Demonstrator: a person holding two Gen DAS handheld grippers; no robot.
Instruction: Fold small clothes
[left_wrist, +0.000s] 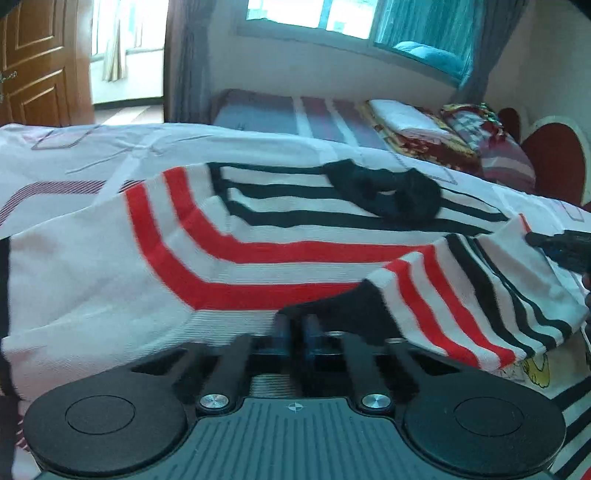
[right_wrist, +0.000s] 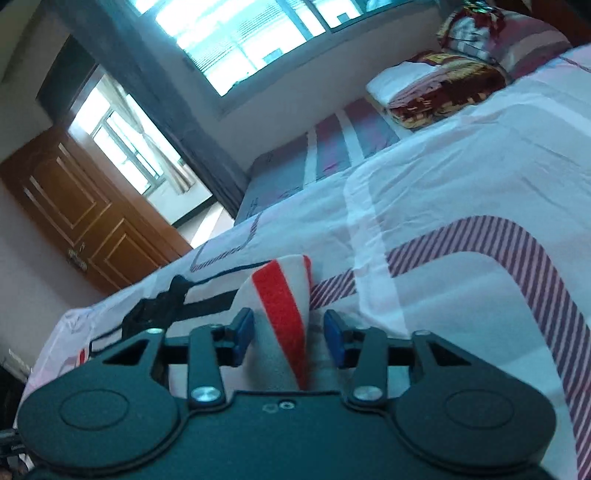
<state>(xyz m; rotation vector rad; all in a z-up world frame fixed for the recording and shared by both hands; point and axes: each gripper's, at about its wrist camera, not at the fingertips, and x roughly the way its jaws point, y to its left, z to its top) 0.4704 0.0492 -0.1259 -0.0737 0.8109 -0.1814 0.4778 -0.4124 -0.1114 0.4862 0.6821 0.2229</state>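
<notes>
A white knit sweater (left_wrist: 258, 229) with red and black stripes and a black collar (left_wrist: 388, 192) lies spread on the bed. Its right sleeve (left_wrist: 461, 295) is folded across the body, black cuff near the middle. My left gripper (left_wrist: 295, 323) sits at the near edge, jaws shut on the fabric by that cuff. My right gripper (left_wrist: 535, 240) shows at the right edge, touching the sleeve's far end. In the right wrist view, my right gripper (right_wrist: 288, 332) has an upright fold of white, red-striped knit (right_wrist: 284, 291) filling the space between its blue pads (right_wrist: 243, 332).
The sweater rests on a white and pink bedsheet (left_wrist: 92, 155) with striped bands. Folded blankets and pillows (left_wrist: 424, 125) are stacked at the head, by a red headboard (left_wrist: 554, 155). A wooden door (left_wrist: 33, 62) and a window lie beyond the bed's far side.
</notes>
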